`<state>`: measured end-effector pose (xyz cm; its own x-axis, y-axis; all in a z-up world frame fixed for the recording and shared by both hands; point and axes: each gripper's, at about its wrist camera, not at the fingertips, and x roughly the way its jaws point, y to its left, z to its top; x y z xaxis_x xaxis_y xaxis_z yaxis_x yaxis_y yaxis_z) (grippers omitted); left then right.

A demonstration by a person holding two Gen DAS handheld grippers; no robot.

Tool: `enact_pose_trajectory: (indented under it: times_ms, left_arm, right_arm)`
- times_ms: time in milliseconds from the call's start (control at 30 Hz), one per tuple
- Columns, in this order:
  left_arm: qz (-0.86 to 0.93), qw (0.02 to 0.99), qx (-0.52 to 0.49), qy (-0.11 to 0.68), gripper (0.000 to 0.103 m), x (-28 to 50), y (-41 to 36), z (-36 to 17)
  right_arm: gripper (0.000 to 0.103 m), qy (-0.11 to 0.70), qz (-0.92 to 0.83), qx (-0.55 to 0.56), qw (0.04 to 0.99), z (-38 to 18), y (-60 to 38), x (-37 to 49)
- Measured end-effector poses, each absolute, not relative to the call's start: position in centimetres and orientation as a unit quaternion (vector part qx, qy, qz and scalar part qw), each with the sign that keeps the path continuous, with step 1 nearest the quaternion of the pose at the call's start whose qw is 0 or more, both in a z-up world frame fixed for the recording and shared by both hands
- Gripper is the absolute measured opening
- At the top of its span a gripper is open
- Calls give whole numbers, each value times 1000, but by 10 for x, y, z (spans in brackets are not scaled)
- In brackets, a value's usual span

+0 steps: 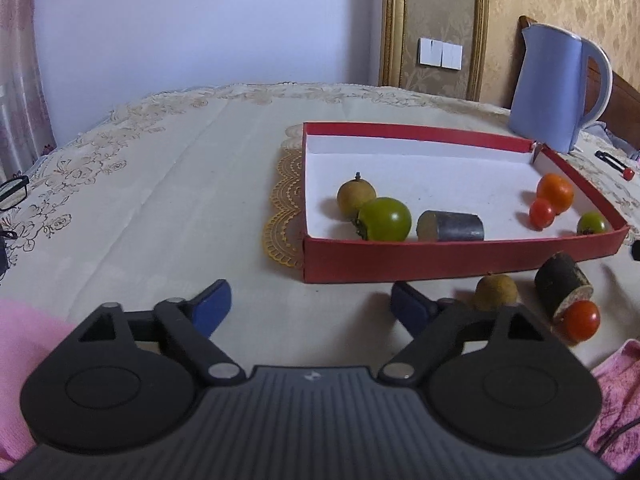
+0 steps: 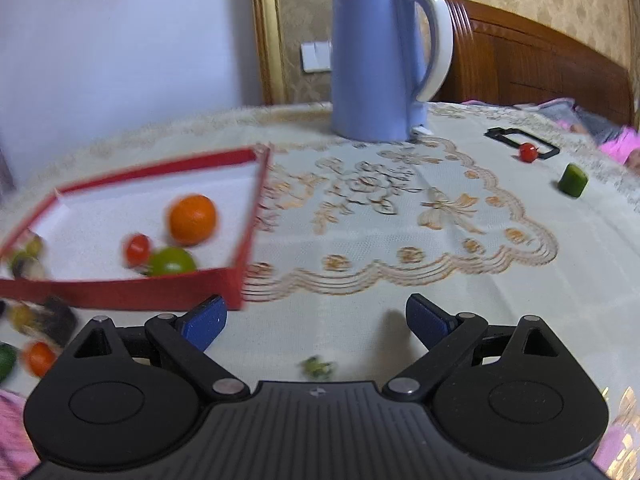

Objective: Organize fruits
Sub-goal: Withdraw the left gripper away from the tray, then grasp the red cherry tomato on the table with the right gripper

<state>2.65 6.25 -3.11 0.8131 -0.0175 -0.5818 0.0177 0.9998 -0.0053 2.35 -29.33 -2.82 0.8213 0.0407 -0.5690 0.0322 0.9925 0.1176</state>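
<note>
A red box (image 1: 460,264) with a white floor holds a brown longan (image 1: 354,196), a green fruit (image 1: 386,219), a dark cylinder piece (image 1: 452,226), an orange (image 1: 555,192), a red cherry tomato (image 1: 542,213) and a small green fruit (image 1: 591,223). In front of the box lie a longan (image 1: 495,292), a dark cut piece (image 1: 562,282) and a red tomato (image 1: 582,320). My left gripper (image 1: 310,306) is open and empty, left of these. My right gripper (image 2: 316,320) is open and empty beside the box (image 2: 120,290), with a small green stem bit (image 2: 318,367) under it.
A blue kettle (image 2: 376,60) stands at the back of the table. A red tomato (image 2: 528,152) on a black frame and a green cut piece (image 2: 573,180) lie at the far right. Glasses (image 1: 14,192) lie at the left edge. Pink cloth shows at the lower corners.
</note>
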Motion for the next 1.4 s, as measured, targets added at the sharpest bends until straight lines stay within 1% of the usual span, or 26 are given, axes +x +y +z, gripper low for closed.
enact_pose_trajectory:
  times_ms: [33,100,167,267,300,367,400,467,533,800,833,867,933,1033,1133,1267,1400]
  left_arm:
    - [-12,951,0,308,92,28,63,-32]
    - [-12,951,0,310,94,28,62,-32]
    - [-1,949,0,314,103,29,62,-33]
    - [0,947,-5,320,103,31,63,-33]
    - [1,947,-4,320,103,31,62,-33]
    - [2,947,-2,321,103,31,62,-33]
    - [1,947,-3,321,103,31,63,-33]
    - [0,947,-4,320,103,31,62,-33]
    - [0,948,-4,320,103,31,62,-33]
    - [0,948,-4,320,103,31,62,-33]
    - [0,948,-4,320,103,31,62,-33]
    - [0,948,-4,320,103,31,62,-33]
    - [-1,948,-4,320,103,31,62,-33]
    - [-1,948,-4,320,103,31,62,-33]
    - [-1,948,-4,320,103,31,62,-34]
    - [-1,948,-4,319,103,30,63,-34]
    - [-1,948,-4,319,103,31,62,-34]
  right_arm:
    - [97,296,15,73,952,-25,-291,18]
    - [97,286,43,81,954,-18,-281,6]
    - [97,280,66,64,956,-13,-264,-5]
    - [94,274,94,34,956,-11,-234,-15]
    - [90,278,97,21,955,-11,-223,-16]
    - [62,287,111,4,951,-14,-206,-16]
    - [59,295,119,0,948,-16,-199,-15]
    - [58,308,127,4,943,-21,-189,-11]
    - [58,297,127,-3,946,-19,-184,-12]
    - [58,300,154,0,941,-20,-173,-17]
    - [55,303,157,0,940,-21,-171,-16]
    - [47,303,165,2,939,-22,-169,-16]
    - [41,303,175,2,937,-22,-164,-17]
    - [40,301,174,-14,937,-24,-154,-18]
    - [33,307,170,-12,936,-31,-151,-15]
    - [27,291,170,-13,941,-32,-152,-18]
    - [27,282,170,-31,944,-30,-152,-25]
